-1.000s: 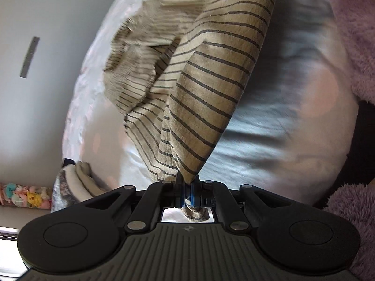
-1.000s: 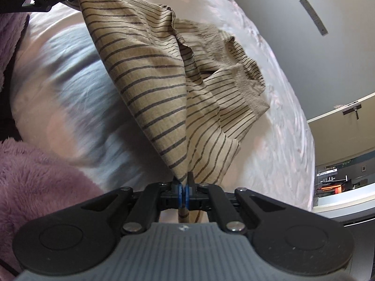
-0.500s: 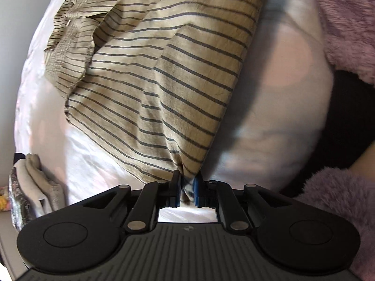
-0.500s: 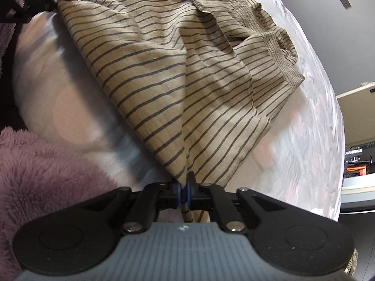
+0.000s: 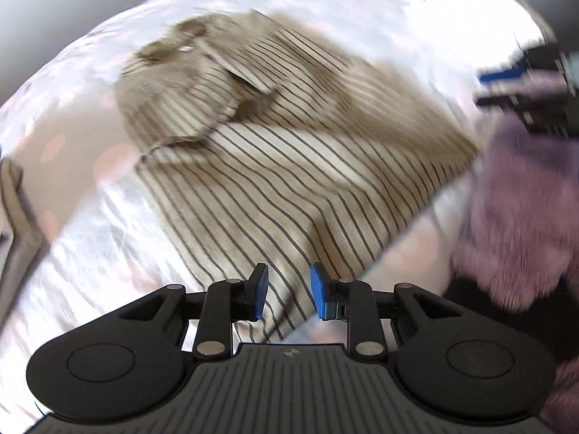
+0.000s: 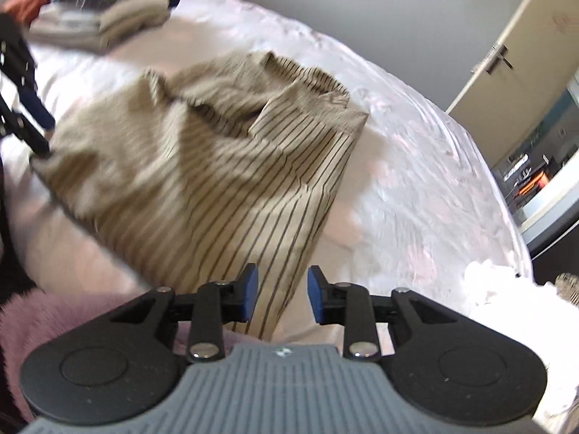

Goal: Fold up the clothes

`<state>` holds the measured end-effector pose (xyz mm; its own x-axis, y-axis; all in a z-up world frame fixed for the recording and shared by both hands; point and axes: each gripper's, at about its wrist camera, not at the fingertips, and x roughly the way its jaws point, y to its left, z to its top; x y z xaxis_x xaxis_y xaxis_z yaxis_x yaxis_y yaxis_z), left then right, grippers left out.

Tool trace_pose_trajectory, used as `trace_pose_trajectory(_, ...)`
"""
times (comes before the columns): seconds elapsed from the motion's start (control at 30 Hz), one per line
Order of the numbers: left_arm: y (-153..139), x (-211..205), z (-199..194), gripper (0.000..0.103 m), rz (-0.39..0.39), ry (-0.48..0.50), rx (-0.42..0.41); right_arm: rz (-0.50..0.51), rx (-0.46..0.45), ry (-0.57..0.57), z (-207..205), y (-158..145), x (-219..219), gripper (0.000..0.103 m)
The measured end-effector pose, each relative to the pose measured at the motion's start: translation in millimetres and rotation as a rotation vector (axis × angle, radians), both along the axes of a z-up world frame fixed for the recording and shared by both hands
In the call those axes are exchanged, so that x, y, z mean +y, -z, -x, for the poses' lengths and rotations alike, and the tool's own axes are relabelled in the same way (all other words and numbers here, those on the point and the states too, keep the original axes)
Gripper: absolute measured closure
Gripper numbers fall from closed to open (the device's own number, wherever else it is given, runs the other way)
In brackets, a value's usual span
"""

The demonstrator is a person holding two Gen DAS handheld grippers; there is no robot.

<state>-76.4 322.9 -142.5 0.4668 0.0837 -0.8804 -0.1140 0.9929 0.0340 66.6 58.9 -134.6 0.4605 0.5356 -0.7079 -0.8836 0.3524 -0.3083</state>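
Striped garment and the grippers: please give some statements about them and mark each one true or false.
1. The striped garment lies on the bed. True.
2. The left gripper is shut on the garment. False: its jaws have just been opening, with the cloth loose between them.
3. The right gripper is open. True.
4. The garment is plain red. False: it is beige with dark stripes.
5. A stack of folded clothes sits on the bed. True.

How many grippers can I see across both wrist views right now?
2. The left gripper sits over the near hem of the striped garment, fingers apart; the right gripper is over its other near corner, also open. Each shows blurred at the other view's edge.
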Motion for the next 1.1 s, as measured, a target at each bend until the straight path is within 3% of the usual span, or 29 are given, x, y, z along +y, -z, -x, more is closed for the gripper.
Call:
trace_pose_trajectory(0.07,-5.1,14.8,-0.1,0.077,0.059,-0.079,-0.045,-0.058,0.055,0.023,-9.1,-6.3,-2.0,0.069)
trace_pose_trajectory(0.2,-13.0,49.3,-1.0,0.063,0.164,-0.242,-0.150,-0.162,0.188,0.076,-33.6,-12.5,3.6,0.068)
trace_pose_trajectory(0.33,-14.0,83.4,-8.9,0.063,0.237,-0.386,-0.259,-0.245,0.275,0.126,-59.8,-11.9,20.0,0.066)
trace_pose_trajectory(0.43,-6.0,104.3,-24.7,0.062,0.257,-0.485,-0.293,-0.277,0.316,0.172,-79.3,-3.9,38.3,0.063)
trace_pose_trajectory(0.57,13.1,123.9,-41.2,0.061,0.237,-0.562,-0.302,-0.319,0.390,0.250,-111.2,14.3,62.5,0.047)
trace_pose_trajectory(0.67,29.7,134.5,-40.1,0.061,0.267,-0.609,-0.310,-0.340,0.422,0.293,-131.3,30.7,77.9,0.047)
trace_pose_trajectory(0.8,46.0,144.4,-37.3,0.061,0.307,-0.652,-0.305,-0.354,0.459,0.345,-148.3,52.2,88.6,0.058)
trace_pose_trajectory(0.9,52.0,148.8,-37.5,0.063,0.303,-0.667,-0.305,-0.346,0.491,0.371,-156.3,64.7,90.8,0.073)
trace_pose_trajectory(0.93,52.4,149.8,-37.9,0.063,0.304,-0.667,-0.315,-0.346,0.505,0.376,-158.8,67.0,90.7,0.085)
trace_pose_trajectory(0.97,52.9,150.6,-38.0,0.070,0.313,-0.660,-0.324,-0.347,0.519,0.380,-161.2,69.0,90.5,0.099)
trace_pose_trajectory(1.03,52.4,150.1,-39.2,0.093,0.309,-0.638,-0.337,-0.374,0.513,0.387,-162.3,68.4,86.4,0.100)
trace_pose_trajectory(1.07,51.4,148.6,-40.5,0.101,0.292,-0.624,-0.340,-0.397,0.489,0.395,-161.8,65.7,83.3,0.101)
trace_pose_trajectory(1.1,49.4,146.3,-40.8,0.102,0.268,-0.604,-0.350,-0.422,0.461,0.403,-160.7,61.8,79.9,0.101)
